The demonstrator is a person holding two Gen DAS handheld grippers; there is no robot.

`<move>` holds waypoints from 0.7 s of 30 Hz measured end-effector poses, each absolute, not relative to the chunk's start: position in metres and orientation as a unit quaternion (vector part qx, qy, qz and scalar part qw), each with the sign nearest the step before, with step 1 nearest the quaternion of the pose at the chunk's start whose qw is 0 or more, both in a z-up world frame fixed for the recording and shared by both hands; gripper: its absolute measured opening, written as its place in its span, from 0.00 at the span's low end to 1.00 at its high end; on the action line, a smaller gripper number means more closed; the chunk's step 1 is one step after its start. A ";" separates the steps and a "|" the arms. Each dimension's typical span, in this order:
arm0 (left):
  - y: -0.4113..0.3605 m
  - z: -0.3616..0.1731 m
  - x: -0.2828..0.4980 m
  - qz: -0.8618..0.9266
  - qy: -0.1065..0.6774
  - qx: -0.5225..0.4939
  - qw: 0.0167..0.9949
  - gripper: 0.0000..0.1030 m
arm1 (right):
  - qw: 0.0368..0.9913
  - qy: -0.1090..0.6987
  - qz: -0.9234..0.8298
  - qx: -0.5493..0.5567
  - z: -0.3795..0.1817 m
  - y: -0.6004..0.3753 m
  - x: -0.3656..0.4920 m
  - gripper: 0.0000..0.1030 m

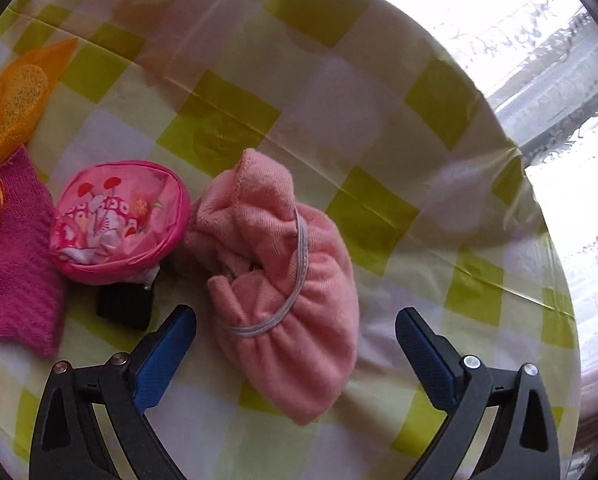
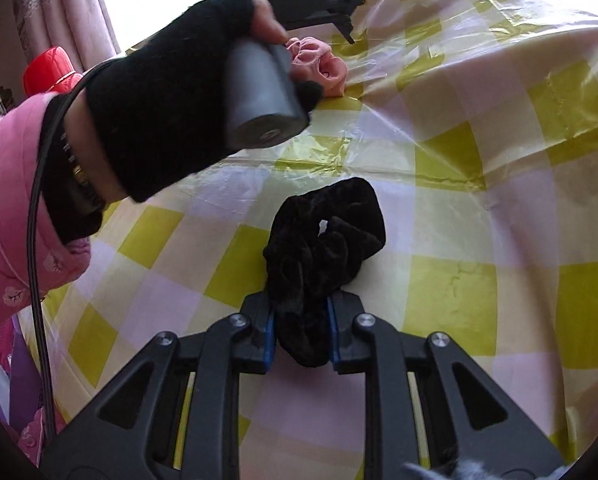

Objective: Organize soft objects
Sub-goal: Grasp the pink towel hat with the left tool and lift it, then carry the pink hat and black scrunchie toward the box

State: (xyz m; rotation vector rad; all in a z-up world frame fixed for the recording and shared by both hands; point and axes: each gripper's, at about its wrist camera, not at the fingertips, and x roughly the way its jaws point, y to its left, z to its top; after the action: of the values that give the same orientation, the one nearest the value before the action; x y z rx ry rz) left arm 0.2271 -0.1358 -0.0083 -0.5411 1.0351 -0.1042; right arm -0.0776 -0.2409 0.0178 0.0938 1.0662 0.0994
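Your right gripper (image 2: 301,334) has its jaws pinched on one black velvet scrunchie (image 2: 323,256). The blue pads press its lower folds at bottom centre of the right wrist view, and the rest of the loop bulges up past the fingertips over the checked tablecloth (image 2: 479,216).

Your left gripper (image 1: 295,332) has its jaws spread wide, nothing between the pads. One pink towelling cap (image 1: 287,280) with a pale elastic band lies bunched on the cloth, centre frame, just above and between the two blue fingers (image 1: 167,356); whether either touches it you cannot tell.

Left of the cap, touching it: one round pink floral pouch (image 1: 119,220). A small black object (image 1: 125,306) sits under the pouch's lower edge. Further left, one magenta knitted piece (image 1: 15,264); above it, one orange mesh bag (image 1: 11,116) at the left edge.

In the right wrist view, upper left, your left hand (image 2: 159,100) in a black fingerless glove grips the other tool's grey handle, pink sleeve (image 2: 11,216) behind, cable hanging. One red cap (image 2: 49,66) shows behind it.

No readable writing, brand or label anywhere.
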 end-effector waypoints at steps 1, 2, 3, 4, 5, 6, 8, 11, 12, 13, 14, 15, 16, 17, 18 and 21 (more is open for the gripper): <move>-0.141 -0.008 0.226 -0.047 0.482 -0.239 0.842 0.97 | 0.859 0.507 0.049 0.051 0.018 -0.243 -0.078 0.24; -0.147 -0.005 0.222 -0.072 0.477 -0.224 0.847 0.71 | 0.859 0.507 0.051 0.056 0.018 -0.245 -0.078 0.24; -0.152 -0.004 0.215 -0.110 0.482 -0.210 0.843 0.46 | 0.859 0.507 0.051 0.058 0.018 -0.245 -0.078 0.24; -0.155 -0.002 0.204 -0.152 0.487 -0.199 0.837 0.10 | 0.860 0.505 0.050 0.057 0.018 -0.244 -0.079 0.24; -0.153 0.004 0.187 -0.174 0.481 -0.188 0.839 0.10 | 0.860 0.505 0.049 0.055 0.018 -0.244 -0.079 0.24; -0.148 0.011 0.165 -0.187 0.469 -0.169 0.847 0.10 | 0.860 0.505 0.049 0.054 0.019 -0.244 -0.079 0.24; -0.136 0.021 0.119 -0.206 0.453 -0.100 0.862 0.10 | 0.860 0.505 0.051 0.059 0.019 -0.245 -0.080 0.24; -0.101 0.021 0.053 -0.217 0.446 0.004 0.868 0.10 | 0.860 0.504 0.053 0.067 0.019 -0.247 -0.080 0.24; -0.083 0.019 0.034 -0.225 0.454 0.022 0.862 0.10 | 0.859 0.504 0.054 0.068 0.018 -0.248 -0.079 0.23; -0.068 0.017 0.017 -0.228 0.461 0.034 0.857 0.10 | 0.859 0.504 0.054 0.068 0.018 -0.248 -0.078 0.24; -0.055 0.016 -0.002 -0.226 0.466 0.046 0.854 0.10 | 0.859 0.504 0.054 0.068 0.018 -0.248 -0.078 0.24; -0.041 0.015 -0.018 -0.224 0.469 0.055 0.853 0.11 | 0.859 0.504 0.054 0.068 0.018 -0.248 -0.078 0.24; -0.028 0.015 -0.033 -0.223 0.469 0.062 0.853 0.11 | 0.859 0.504 0.054 0.067 0.018 -0.248 -0.078 0.24; -0.018 0.015 -0.046 -0.220 0.467 0.064 0.854 0.11 | 0.859 0.504 0.054 0.066 0.018 -0.249 -0.077 0.24; -0.010 0.016 -0.056 -0.216 0.465 0.060 0.856 0.11 | 0.859 0.504 0.053 0.064 0.018 -0.250 -0.077 0.24; 0.003 0.017 -0.069 -0.200 0.463 0.023 0.863 0.11 | 0.860 0.505 0.050 0.055 0.019 -0.247 -0.078 0.23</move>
State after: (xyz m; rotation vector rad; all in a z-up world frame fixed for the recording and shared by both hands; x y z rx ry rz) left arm -0.0692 0.0034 0.0171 0.0491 0.9715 -0.4186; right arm -0.0779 -0.2470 0.0185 0.1145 1.0596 0.1043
